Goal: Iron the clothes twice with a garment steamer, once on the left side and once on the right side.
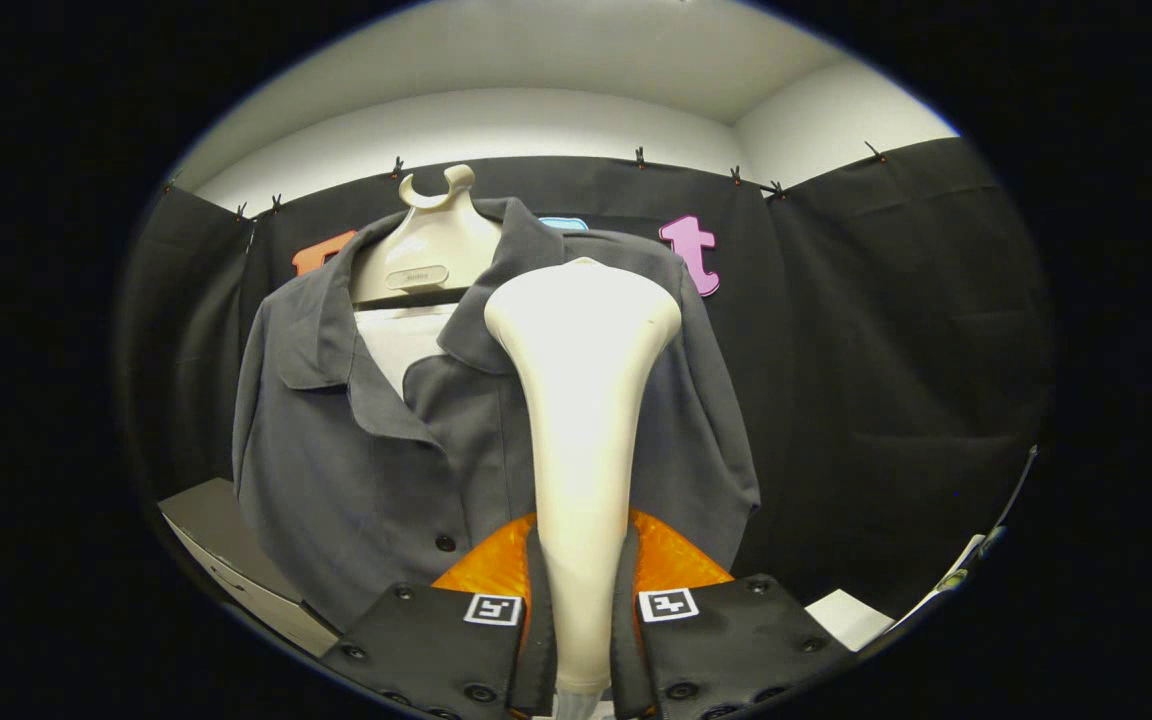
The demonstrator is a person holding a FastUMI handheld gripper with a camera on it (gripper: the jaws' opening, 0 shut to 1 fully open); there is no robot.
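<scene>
The garment steamer (581,400) stands upright between the fingers of the hand-held gripper (581,640), its slim handle clamped from both sides and its broad head flaring up in front of the shirt (356,470). The fingers are pinched on the handle low down, near its base, with the head well above the grip. Judged from its smooth, glossy, rigid shell, the steamer will likely be hard and somewhat slippery, and top-heavy when held this low; the narrow waist of the handle looks like the sensible place to hold it, since it tapers and gives the fingers something to seat against.

Behind the steamer hangs the shirt, dark grey, soft and limp, open at the collar with buttons down its front; it will probably give way and swing under pressure rather than resist. The steamer head covers the shirt's shoulder and chest on the side away from the open collar; whether it touches the cloth I cannot tell. Above the steamer, the shirt hangs from a pale hanger (426,255). Beyond the shirt's lower edge a pale box (226,545) sits low.
</scene>
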